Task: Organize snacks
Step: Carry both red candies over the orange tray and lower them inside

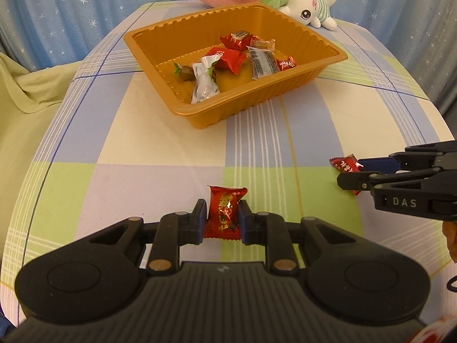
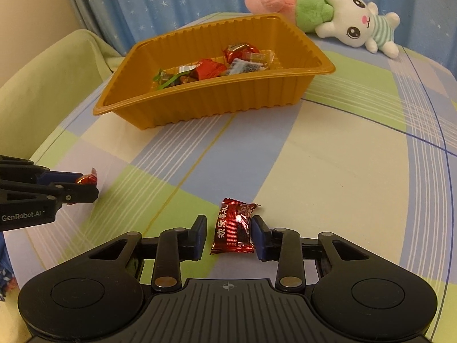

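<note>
Snacks first: we've got one red candy (image 1: 222,214) pinched in our left tongs (image 1: 221,218) at lower center, another red candy (image 2: 235,227) sitting between our parted right tongs (image 2: 228,235), touching one pad.

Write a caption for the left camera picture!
Left gripper pinches a red candy before the orange tray.

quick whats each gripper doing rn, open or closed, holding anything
Left gripper: shut on a red candy.
Right gripper: around another red candy; one pad touches, a gap shows at the other, so not yet clamped.
</note>
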`<state>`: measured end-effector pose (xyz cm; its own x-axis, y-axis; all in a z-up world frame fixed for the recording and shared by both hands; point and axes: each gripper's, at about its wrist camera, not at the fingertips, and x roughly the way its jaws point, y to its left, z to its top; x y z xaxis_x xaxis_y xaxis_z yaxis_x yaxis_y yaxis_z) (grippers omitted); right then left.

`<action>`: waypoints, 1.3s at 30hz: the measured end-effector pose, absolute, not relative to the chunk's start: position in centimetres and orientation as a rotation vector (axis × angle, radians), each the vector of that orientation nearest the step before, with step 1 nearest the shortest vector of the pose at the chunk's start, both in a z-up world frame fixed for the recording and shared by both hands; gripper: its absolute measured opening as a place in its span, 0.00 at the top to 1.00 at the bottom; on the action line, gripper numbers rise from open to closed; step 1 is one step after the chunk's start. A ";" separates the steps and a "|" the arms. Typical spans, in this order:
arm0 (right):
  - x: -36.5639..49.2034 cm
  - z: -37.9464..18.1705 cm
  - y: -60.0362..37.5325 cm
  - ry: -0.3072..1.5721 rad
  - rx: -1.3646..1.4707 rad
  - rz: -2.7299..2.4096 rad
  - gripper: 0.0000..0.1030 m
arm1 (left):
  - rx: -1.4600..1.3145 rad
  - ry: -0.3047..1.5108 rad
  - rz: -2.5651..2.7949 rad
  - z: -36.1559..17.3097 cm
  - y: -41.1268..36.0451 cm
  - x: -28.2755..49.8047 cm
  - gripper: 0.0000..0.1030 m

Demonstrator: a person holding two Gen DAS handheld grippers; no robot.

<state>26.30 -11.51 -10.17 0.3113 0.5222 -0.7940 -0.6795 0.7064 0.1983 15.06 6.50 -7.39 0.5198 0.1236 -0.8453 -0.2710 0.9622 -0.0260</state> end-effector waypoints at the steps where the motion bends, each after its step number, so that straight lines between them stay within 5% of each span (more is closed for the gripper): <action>1: 26.2 -10.2 -11.4 0.966 -0.193 0.799 0.66 | -0.162 0.996 0.238 -7.3 6.5 15.0 0.80; 11: 25.0 -10.3 -11.0 0.925 -0.272 0.815 0.74 | -0.173 0.980 0.246 -6.7 6.4 13.8 0.80; 23: 25.2 -8.5 -13.8 1.024 -0.044 0.819 0.75 | -0.175 0.956 0.218 -5.2 6.5 12.9 0.80; 39: 27.6 -2.5 -13.6 0.934 0.074 0.839 0.75 | -0.131 0.834 0.150 -0.9 7.1 16.8 0.80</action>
